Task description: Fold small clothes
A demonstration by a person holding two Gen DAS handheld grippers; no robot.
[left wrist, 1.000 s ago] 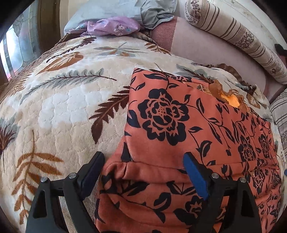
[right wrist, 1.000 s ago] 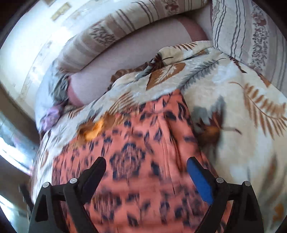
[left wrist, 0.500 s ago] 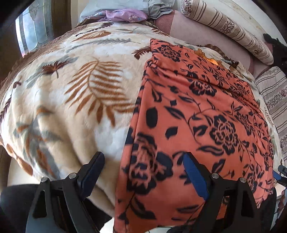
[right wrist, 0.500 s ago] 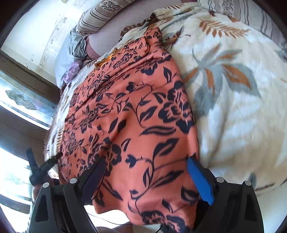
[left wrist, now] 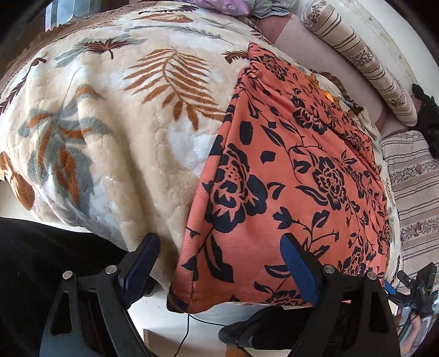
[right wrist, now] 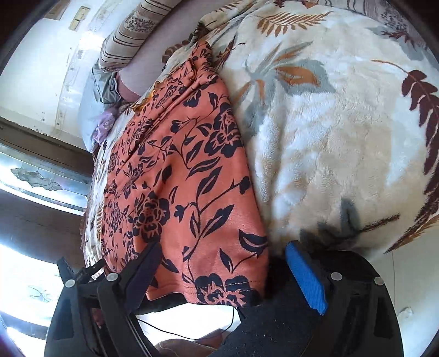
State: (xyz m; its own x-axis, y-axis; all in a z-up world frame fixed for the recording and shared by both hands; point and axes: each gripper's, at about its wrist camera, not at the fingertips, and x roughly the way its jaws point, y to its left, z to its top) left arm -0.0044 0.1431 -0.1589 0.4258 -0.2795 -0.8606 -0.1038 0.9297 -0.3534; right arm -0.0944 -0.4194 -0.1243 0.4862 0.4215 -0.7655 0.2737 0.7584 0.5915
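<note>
Here the orange garment point(left wrist: 290, 175) lies spread flat on a plush blanket point(left wrist: 115, 153) that covers the bed, a thin, smooth-looking fabric printed with black roses, leaves and vines. It forms a long, roughly rectangular panel running from the blanket's near edge toward the far end, where it narrows into gathered folds. Its near hem point(right wrist: 219, 288), stitched with a double seam, hangs just over the blanket's near edge. The blanket is thick and fleecy, cream with rust, grey and dark brown fern leaves, and it rounds off softly at its edges.

The left gripper point(left wrist: 219, 269) hovers off the near edge with jaws spread wide and nothing between them, straddling the garment's near left corner. The right gripper point(right wrist: 222, 277) is likewise wide open and empty, straddling the near right corner; its blue pad point(right wrist: 306, 277) sits off the cloth, over the blanket.

Broad bare blanket lies to either side of the garment. At the far edge sit striped bolsters point(left wrist: 365, 63) and a heap of lilac and grey cloth point(left wrist: 227, 5). Below the near edge a thin black cable point(right wrist: 175, 329) crosses a pale floor.
</note>
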